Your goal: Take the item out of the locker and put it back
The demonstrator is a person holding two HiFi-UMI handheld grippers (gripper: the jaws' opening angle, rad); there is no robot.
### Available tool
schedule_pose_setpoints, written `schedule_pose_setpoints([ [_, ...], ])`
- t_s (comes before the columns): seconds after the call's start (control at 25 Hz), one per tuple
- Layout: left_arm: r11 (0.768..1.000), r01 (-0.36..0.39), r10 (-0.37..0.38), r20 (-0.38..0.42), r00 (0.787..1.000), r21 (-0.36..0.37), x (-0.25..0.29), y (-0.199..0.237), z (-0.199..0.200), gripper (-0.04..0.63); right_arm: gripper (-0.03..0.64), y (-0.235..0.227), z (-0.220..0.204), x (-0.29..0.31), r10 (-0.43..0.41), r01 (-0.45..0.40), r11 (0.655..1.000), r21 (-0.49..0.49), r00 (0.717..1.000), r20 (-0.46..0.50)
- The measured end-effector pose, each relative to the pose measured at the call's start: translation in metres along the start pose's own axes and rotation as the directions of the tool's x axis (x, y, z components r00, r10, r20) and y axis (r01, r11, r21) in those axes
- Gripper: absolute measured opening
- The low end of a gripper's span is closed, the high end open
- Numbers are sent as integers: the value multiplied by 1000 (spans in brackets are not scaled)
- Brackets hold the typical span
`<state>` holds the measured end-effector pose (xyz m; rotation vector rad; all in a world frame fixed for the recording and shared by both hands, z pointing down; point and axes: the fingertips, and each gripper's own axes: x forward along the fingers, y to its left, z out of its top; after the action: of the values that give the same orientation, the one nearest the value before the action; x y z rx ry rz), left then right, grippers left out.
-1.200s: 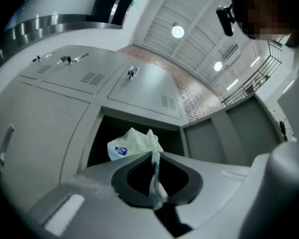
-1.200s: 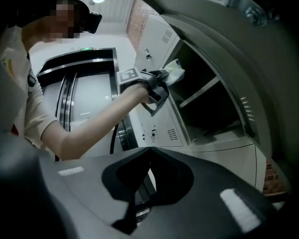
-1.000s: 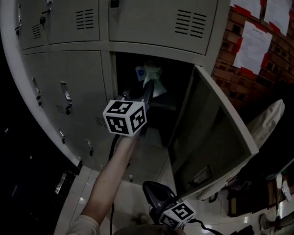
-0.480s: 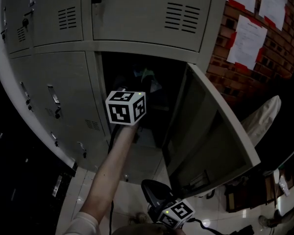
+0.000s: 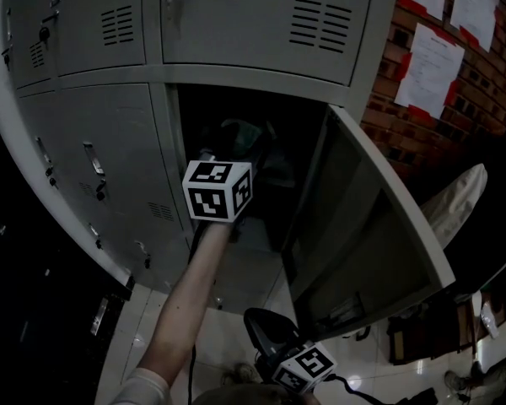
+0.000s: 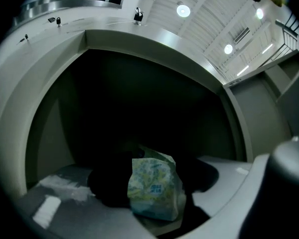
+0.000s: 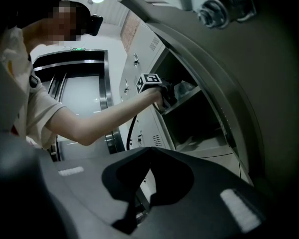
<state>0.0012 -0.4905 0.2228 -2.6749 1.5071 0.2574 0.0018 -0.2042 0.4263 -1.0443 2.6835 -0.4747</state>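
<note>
Starting at nine o'clock in the head view, shut locker (image 5: 110, 159) doors with handles and vents are seen. At centre the left gripper (image 5: 240, 146) is held inside the open compartment. Its jaws are opening, and the packet (image 6: 154, 188) is stood upright between them on the shelf, its blue print too blurred to be read. At six o'clock the right gripper (image 5: 266, 334) is held low over glossy floor (image 5: 228, 310) tiles, jaws together and empty. At three o'clock the door (image 5: 363, 226) is swung wide. At one o'clock papers (image 5: 438, 62), unreadable, are taped to a brick wall (image 5: 388, 133).
</note>
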Motion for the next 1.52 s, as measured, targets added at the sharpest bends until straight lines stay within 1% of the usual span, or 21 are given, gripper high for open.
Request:
schedule_pose_setpoints([
  [0.2, 1000, -19, 19, 23, 1000, 14, -19, -3, 9, 266, 0, 7, -3, -2, 23, -24, 1000, -5, 1000, -10],
  [0.24, 999, -27, 26, 33, 999, 30, -26, -4, 14, 250, 1, 10, -3, -3, 31, -31, 999, -7, 999, -10],
  [0.32, 995, -63, 57, 79, 995, 75, -51, -4, 28, 171, 0, 16, -1, -3, 55, -55, 998, -12, 998, -9],
  [0.36, 991, -88, 77, 114, 990, 99, -71, -4, 36, 136, 2, 20, 0, -3, 71, -71, 997, -13, 997, -6],
  [0.4, 986, -114, 96, 152, 984, 120, -95, -4, 44, 69, 1, 24, 2, -2, 88, -88, 996, -13, 996, 0],
  [0.44, 980, -140, 112, 188, 976, 139, -122, -6, 49, 24, 0, 28, 3, 0, 104, -104, 994, -14, 995, 3],
  [0.48, 975, -164, 129, 219, 967, 150, -152, -7, 53, 6, 0, 31, 3, 1, 118, -118, 993, -20, 993, -1],
  [0.56, 965, -222, 179, 275, 945, 138, -218, -11, 56, 6, 1, 38, 2, 6, 147, -147, 989, -34, 989, -11],
  [0.6, 956, -266, 220, 297, 929, 122, -256, -13, 55, 6, 0, 44, 3, 10, 168, -169, 985, -41, 986, -10],
  [0.64, 941, -320, 273, 309, 911, 113, -296, -15, 50, 6, 0, 51, 5, 13, 193, -193, 980, -47, 981, -7],
  [0.72, 893, -436, 389, 292, 874, 115, -375, -18, 28, 6, 0, 65, 10, 19, 234, -234, 971, -57, 972, 1],
  [0.8, 849, -523, 494, 241, 835, 72, -436, -19, -1, 6, 0, 73, 13, 23, 257, -256, 964, -68, 967, 6],
  [0.88, 813, -581, 568, 175, 804, 29, -473, -16, -27, 6, 0, 82, 17, 25, 279, -277, 958, -76, 960, 17],
  [0.96, 791, -612, 604, 137, 785, 24, -489, -14, -40, 6, 1, 91, 19, 26, 299, -296, 952, -77, 954, 28],
  [1.04, 787, -616, 607, 143, 782, 27, -491, -18, -38, 6, 0, 93, 16, 27, 304, -301, 949, -94, 952, 20],
  [1.12, 796, -604, 592, 170, 788, 29, -485, -25, -31, 6, 0, 97, 15, 30, 315, -312, 944, -107, 949, 12],
  [1.2, 807, -591, 581, 171, 796, 14, -474, -29, -32, 6, 2, 103, 16, 33, 334, -331, 935, -123, 943, 1],
  [1.32, 817, -576, 572, 153, 806, -20, -461, -38, -38, 6, 2, 118, 21, 31, 380, -377, 912, -159, 925, -13],
  [1.4, 825, -564, 560, 166, 812, -25, -455, -46, -38, 6, 2, 126, 28, 27, 405, -400, 895, -197, 914, -15],
  [1.48, 833, -552, 548, 176, 818, -30, -456, -56, -39, 6, 2, 129, 28, 19, 411, -403, 891, -208, 912, -4],
  [1.52, 835, -549, 547, 168, 820, -35, -461, -63, -43, 6, 2, 130, 23, 10, 409, -402, 893, -200, 912, -8],
])
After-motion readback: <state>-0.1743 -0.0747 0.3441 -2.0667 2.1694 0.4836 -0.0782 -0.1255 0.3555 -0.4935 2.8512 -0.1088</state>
